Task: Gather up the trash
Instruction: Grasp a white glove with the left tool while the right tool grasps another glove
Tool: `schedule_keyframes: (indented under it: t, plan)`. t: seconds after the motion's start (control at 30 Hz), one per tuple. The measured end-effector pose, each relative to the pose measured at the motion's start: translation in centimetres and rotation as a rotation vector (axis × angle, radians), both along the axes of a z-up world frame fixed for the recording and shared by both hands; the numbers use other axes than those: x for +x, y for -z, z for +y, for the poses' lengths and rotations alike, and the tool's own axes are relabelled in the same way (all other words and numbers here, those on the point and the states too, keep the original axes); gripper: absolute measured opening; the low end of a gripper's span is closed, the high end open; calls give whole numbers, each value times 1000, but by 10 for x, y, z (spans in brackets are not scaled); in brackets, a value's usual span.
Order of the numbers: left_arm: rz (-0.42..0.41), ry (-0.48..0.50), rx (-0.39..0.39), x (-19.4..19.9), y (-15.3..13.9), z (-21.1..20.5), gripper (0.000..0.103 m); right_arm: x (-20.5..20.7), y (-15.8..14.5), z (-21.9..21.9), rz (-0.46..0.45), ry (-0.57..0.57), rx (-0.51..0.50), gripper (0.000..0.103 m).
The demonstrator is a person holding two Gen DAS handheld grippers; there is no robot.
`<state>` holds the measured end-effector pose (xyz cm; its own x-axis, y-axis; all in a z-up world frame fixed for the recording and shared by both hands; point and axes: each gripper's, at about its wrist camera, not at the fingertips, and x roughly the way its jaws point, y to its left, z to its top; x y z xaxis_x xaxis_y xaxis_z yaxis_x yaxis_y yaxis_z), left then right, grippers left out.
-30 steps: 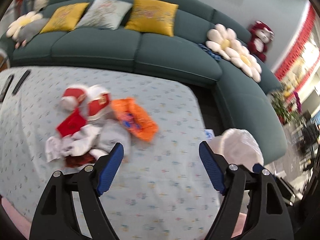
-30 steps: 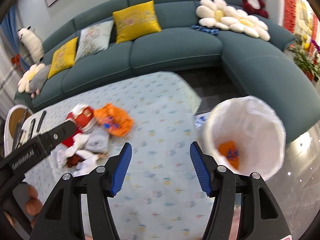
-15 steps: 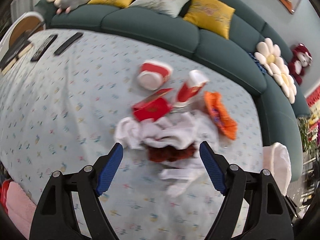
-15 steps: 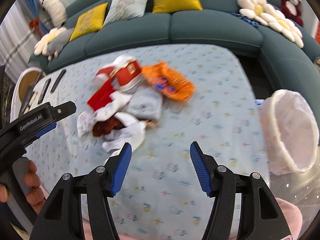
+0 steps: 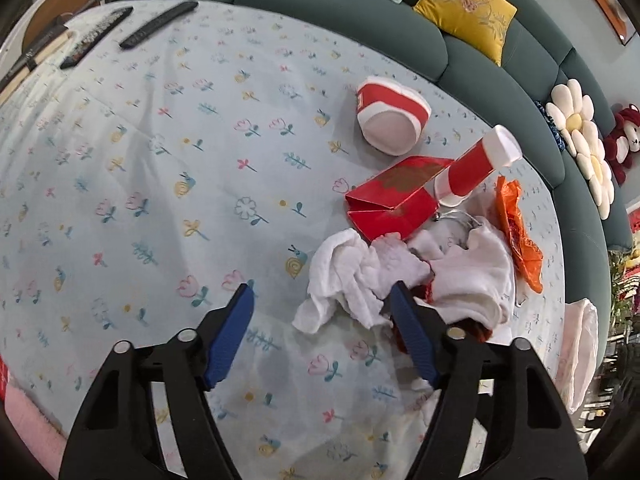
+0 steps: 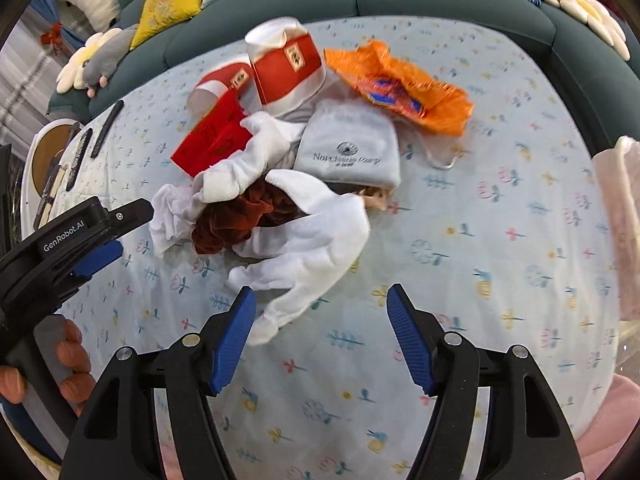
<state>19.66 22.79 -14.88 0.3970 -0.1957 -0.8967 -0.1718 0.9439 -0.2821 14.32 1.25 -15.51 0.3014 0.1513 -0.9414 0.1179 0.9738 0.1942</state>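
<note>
The left gripper (image 5: 322, 320) is hanging over the flowered tablecloth (image 5: 160, 184) with its jaws spread; they have just been closing a little, with only cloth print between them. Its right blue pad is sitting just in front of the near edge of the trash heap, beside a crumpled white cloth (image 5: 344, 276).

The right gripper (image 6: 320, 320) is pointing down at the same heap, jaws apart and just opening further. A white glove (image 6: 312, 248) is reaching down beside its left pad, not pinched.

The trash is lying piled in the middle of the table: two red-and-white paper cups (image 6: 286, 66) on their sides, a red folded carton (image 6: 212, 140), a grey drawstring pouch (image 6: 352, 148), a dark red velvet scrap (image 6: 236, 220) and an orange snack wrapper (image 6: 404, 84) at the heap's far side.

The white-lined bin (image 6: 620, 220) is standing off the table's right edge, well apart from the pile. Two remote controls (image 5: 160, 24) are lying near the far left corner. A teal sofa (image 5: 360, 20) with yellow cushions (image 5: 464, 12) is curving behind the table. A hand (image 6: 68, 364) is gripping the left tool's handle.
</note>
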Motion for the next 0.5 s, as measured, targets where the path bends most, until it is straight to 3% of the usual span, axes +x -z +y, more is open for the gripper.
schedule_keyframes:
  t: [0.07, 0.17, 0.23, 0.3, 0.4, 0.5]
  plan:
    - [9, -3, -26, 5, 5, 1, 62, 4, 8, 4, 17, 2, -6, 65]
    - [15, 7, -67, 11, 9, -1, 46, 8, 19, 10, 40, -7, -16, 64]
    - [20, 29, -87, 14, 12, -3, 25, 10, 25, 11, 52, -11, -8, 55]
    - [16, 45, -92, 14, 13, -4, 17, 10, 29, 10, 61, -13, 12, 33]
    - [4, 52, -96, 11, 10, -5, 9, 8, 31, 7, 67, -8, 28, 11]
    - [-10, 36, -103, 6, 1, -2, 8, 7, 22, 1, 46, 8, 54, 7]
